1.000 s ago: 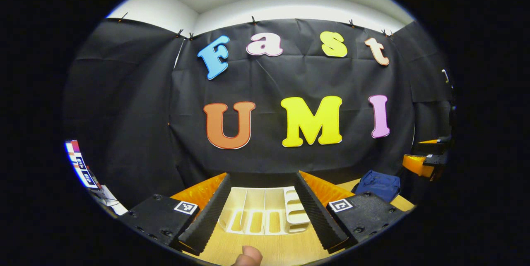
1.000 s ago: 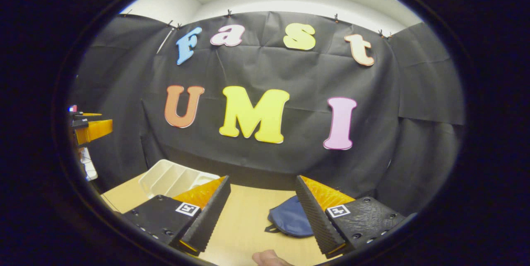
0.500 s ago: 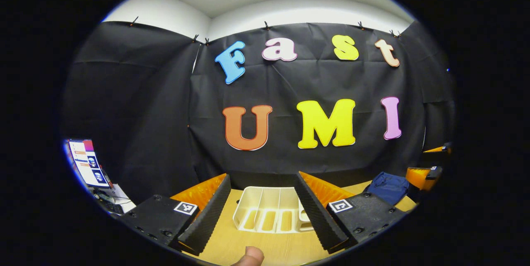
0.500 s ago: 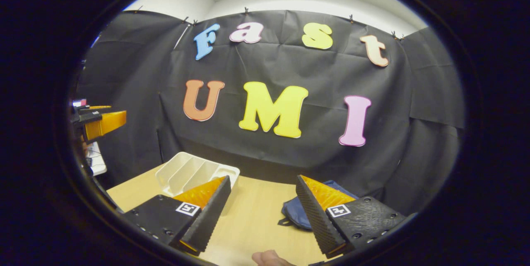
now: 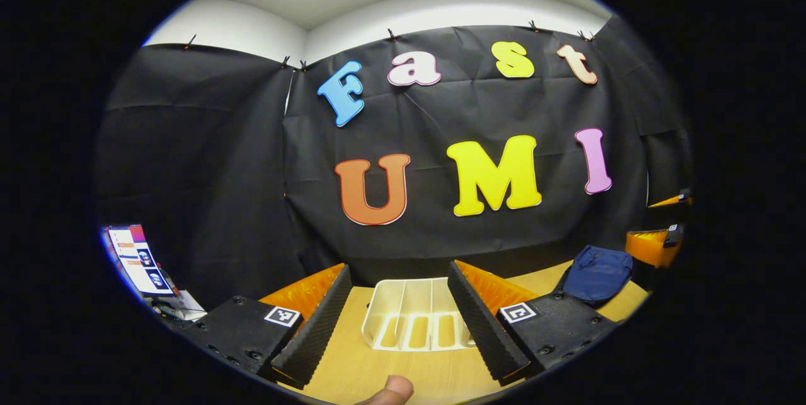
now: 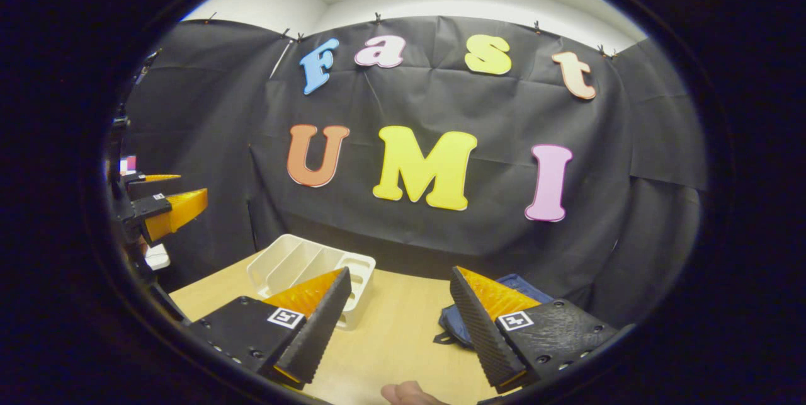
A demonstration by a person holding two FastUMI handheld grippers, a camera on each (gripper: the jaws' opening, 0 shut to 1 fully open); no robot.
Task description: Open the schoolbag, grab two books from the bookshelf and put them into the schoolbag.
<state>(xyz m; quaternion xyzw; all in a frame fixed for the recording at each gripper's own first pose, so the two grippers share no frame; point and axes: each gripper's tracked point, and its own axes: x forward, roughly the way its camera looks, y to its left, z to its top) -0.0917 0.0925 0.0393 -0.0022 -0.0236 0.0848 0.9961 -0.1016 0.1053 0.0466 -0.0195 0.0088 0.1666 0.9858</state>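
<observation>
A white slotted bookshelf (image 5: 412, 323) stands on the wooden table (image 5: 352, 367), straight ahead between the open fingers of my left gripper (image 5: 397, 317); its slots hold nothing I can see. The dark blue schoolbag (image 5: 597, 274) lies at the right of the left gripper view. In the right gripper view the bookshelf (image 6: 302, 263) is at the left and the schoolbag (image 6: 459, 326) lies partly behind the right finger of my open right gripper (image 6: 400, 313). The left gripper (image 6: 165, 202) shows at the far left there, the right gripper (image 5: 658, 235) at the far right of the left gripper view.
Black cloth walls close the back and sides of the table (image 6: 390, 342). A screen (image 5: 135, 260) stands off the table's left edge. A fingertip (image 5: 390, 389) shows at the bottom of the left gripper view, another fingertip (image 6: 406, 392) at the bottom of the right gripper view.
Both cameras have swung a little: the bookshelf and the schoolbag drifted rightward in each view. Both grippers stay open and hold nothing.
</observation>
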